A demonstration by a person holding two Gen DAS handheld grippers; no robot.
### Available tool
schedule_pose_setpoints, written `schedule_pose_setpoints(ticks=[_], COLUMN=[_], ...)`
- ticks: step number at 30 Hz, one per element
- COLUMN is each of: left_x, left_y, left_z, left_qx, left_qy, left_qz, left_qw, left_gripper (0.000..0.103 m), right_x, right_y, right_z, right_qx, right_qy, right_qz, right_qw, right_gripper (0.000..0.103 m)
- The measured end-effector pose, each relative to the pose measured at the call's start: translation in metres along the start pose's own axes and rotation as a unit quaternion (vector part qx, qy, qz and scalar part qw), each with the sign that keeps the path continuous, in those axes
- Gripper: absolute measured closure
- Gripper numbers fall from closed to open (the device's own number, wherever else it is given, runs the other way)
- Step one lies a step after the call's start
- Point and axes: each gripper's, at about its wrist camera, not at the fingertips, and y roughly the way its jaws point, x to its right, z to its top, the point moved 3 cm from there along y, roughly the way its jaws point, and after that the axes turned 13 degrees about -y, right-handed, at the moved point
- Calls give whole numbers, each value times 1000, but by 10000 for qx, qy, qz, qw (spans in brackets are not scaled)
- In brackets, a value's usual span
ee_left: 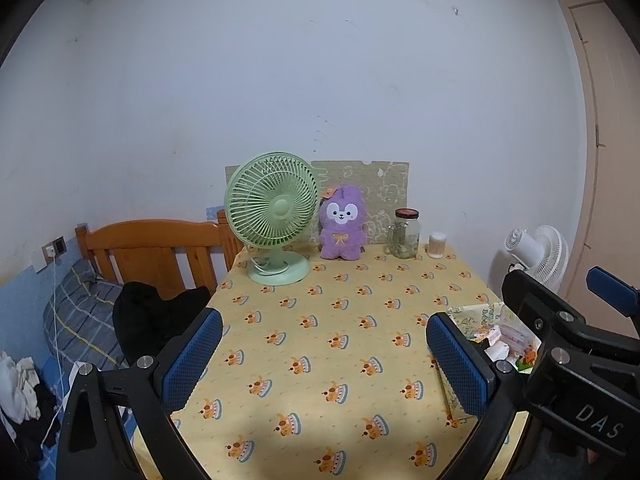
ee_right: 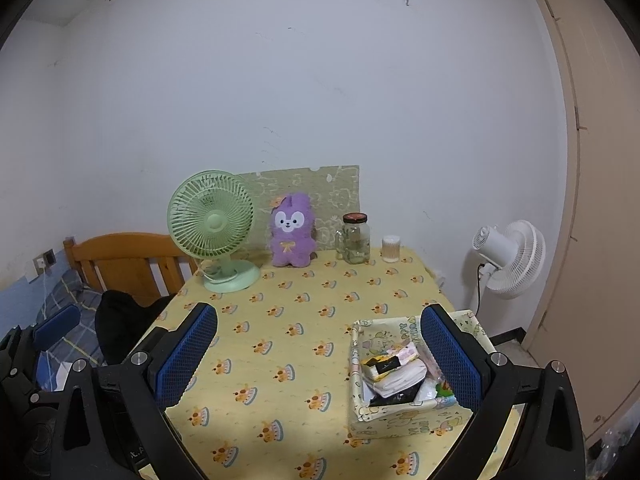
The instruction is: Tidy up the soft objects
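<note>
A purple plush rabbit (ee_left: 342,224) sits upright at the back of the table against a green board; it also shows in the right wrist view (ee_right: 291,231). A fabric basket (ee_right: 394,420) with several folded soft items (ee_right: 394,364) stands at the table's front right; its corner shows in the left wrist view (ee_left: 476,320). My left gripper (ee_left: 324,360) is open and empty above the table's front. My right gripper (ee_right: 318,356) is open and empty, its right finger (ee_right: 448,356) in front of the basket. The right gripper also shows in the left wrist view (ee_left: 572,320).
A green desk fan (ee_left: 272,216) stands back left of the plush. A glass jar (ee_left: 406,234) and a small cotton-swab pot (ee_left: 437,245) stand to its right. A wooden bed frame (ee_left: 152,244) with black clothing (ee_left: 156,316) lies left. A white floor fan (ee_right: 508,256) stands right.
</note>
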Motion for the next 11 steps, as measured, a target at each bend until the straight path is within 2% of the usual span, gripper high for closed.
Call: schedule_pose_setpoints(ticks=[11], left_x=[5], left_y=[4], left_z=[-2], left_qx=[-48], left_qy=[33], left_qz=[-36], left_qw=[10000], left_gripper=[0], right_x=[6], right_y=[5], right_z=[-3], right_qx=[-75], right_qy=[121], right_qz=[-4], right_qw=[9999], right_gripper=[0])
